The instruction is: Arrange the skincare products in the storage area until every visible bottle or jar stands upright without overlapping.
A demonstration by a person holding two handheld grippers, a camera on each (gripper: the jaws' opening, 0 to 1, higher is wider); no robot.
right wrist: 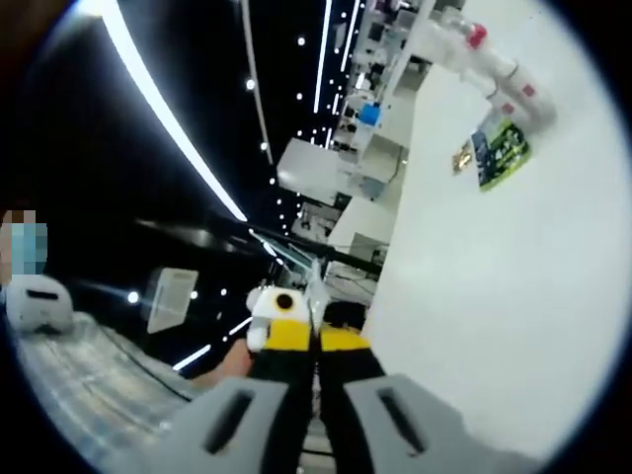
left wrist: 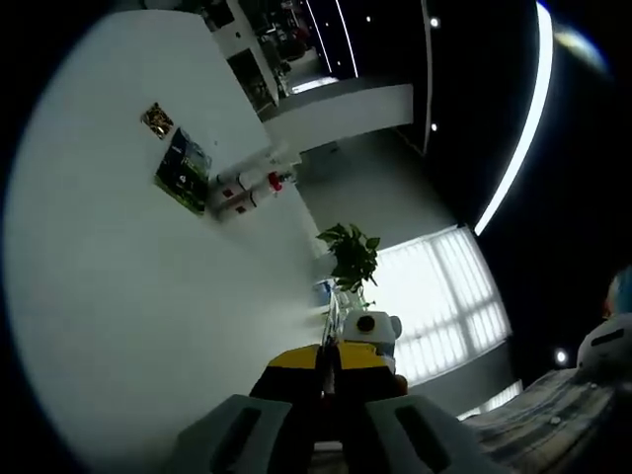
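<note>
While both views tilt up at wall and ceiling, the work itself sits outside them.

Step in hand: by my reading, none of the arranging proper; both tools are raised and aimed away from any storage area, which looks like a start, a pause or a finish, and I cannot tell which.

Left gripper (left wrist: 323,380): jaws pressed together with no gap between them, nothing between them; a yellow-and-black body and a white part with a dark round spot sit just beyond the tips.

Right gripper (right wrist: 316,331): jaws likewise clenched tight on nothing, pointing along a white wall (right wrist: 494,296) toward a dim hall with ceiling light strips (right wrist: 168,118).

Skincare products: no bottle or jar can be made out, so where they lie relative to either pair of tongs cannot be told.

Surroundings: a green poster (left wrist: 183,173) on the wall with red-capped white cylinders (left wrist: 247,193) mounted just beside it; a potted plant (left wrist: 351,257) near a bright window with blinds (left wrist: 444,296).

Next move: judged from the task, both tools must tip down until the products come into sight, then part their jaws before any grasp.
</note>
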